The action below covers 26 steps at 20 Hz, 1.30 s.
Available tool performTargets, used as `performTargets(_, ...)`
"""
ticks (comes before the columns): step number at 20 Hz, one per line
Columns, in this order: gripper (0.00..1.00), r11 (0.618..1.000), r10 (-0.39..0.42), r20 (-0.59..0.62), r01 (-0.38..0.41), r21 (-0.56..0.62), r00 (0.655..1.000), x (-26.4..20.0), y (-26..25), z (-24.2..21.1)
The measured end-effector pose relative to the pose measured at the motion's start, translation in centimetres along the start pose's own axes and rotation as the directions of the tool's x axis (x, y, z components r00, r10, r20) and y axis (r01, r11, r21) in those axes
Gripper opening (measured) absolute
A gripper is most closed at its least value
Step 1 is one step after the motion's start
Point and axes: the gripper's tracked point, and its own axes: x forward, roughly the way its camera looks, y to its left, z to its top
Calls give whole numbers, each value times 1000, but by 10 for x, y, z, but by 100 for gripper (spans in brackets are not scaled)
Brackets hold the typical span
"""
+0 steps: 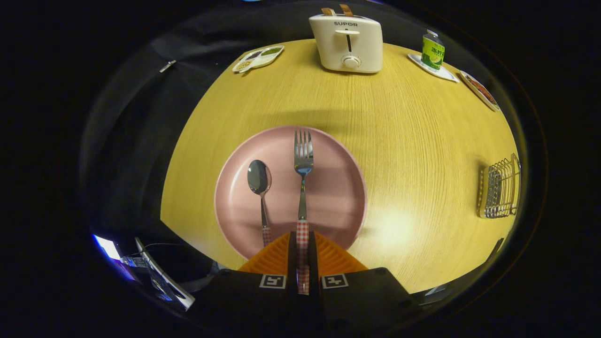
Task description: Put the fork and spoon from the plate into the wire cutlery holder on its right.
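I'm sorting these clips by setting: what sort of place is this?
Probably a staged dining or breakfast table: a toaster, a pink plate with fork in the gripper and spoon, and a wire cutlery holder.

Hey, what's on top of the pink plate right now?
A spoon and a fork lie on the plate. The hand-held gripper is closed on the fork's checkered handle, covering the handle's sides.

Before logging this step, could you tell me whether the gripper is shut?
Shut on the fork: both gripper fingers press its checked handle.
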Motion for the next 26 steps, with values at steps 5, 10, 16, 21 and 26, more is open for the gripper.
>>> performTargets(5, 13, 996, 64, 66, -59, -65, 996, -62, -21, 12)
performTargets(10, 13, 995, 40, 122, -28, -96, 992, -113, -72, 20)
performTargets(16, 13, 996, -46, 119, 54, -64, 992, -162, -157, 16)
performTargets(21, 13, 990, -111, -1, 110, -83, 994, -192, -227, -3)
performTargets(26, 13, 982, -143, -229, 109, -155, 963, -204, -272, -26)
